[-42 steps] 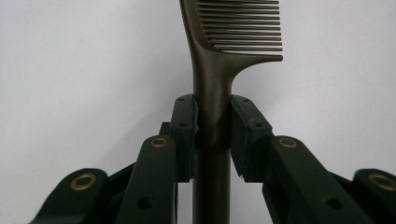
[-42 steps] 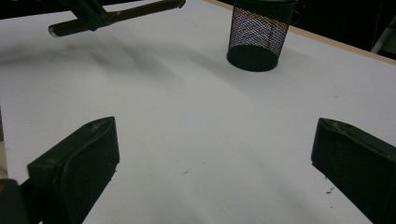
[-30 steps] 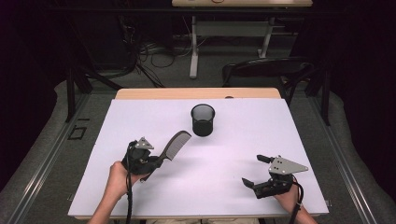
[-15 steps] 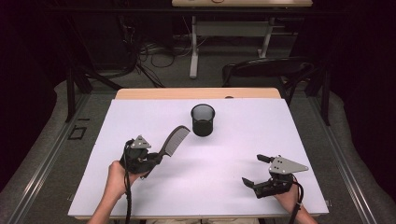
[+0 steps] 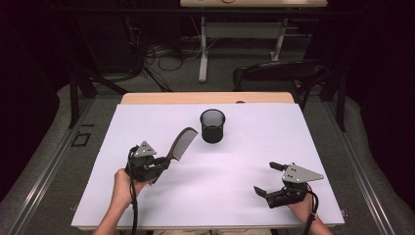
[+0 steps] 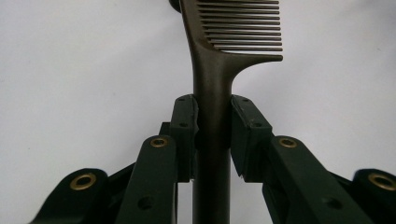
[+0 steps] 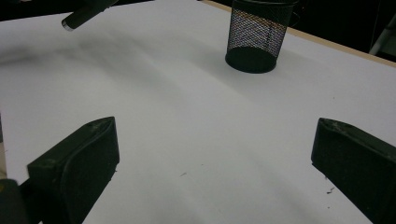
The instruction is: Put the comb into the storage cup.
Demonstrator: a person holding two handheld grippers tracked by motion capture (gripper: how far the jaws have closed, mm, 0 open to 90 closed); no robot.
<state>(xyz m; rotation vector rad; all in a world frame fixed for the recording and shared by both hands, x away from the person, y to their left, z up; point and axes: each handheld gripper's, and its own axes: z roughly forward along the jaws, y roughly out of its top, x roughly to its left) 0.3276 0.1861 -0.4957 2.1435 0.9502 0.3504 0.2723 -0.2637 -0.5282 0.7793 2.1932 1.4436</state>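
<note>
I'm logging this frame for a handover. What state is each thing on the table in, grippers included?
comb: clamped by its handle, teeth end raised off the table toward the cup.
left gripper: shut on the comb handle.
right gripper: open, nothing between its jaws, low over the table.
mesh cup: upright, standing alone, no comb in it yet.
table: covered by a white sheet.

Light is falling from overhead, leaving the white table (image 5: 205, 196) evenly bright while the room at the top and sides of the high view is sinking into near black. Soft shadows are lying under the comb (image 5: 182, 144) and beside the cup (image 5: 213, 126). In the left gripper view the comb teeth are staying sharp while the lower corners are blurring. The right gripper view is looking grainy, with a grey shadow spreading across its upper left.
</note>
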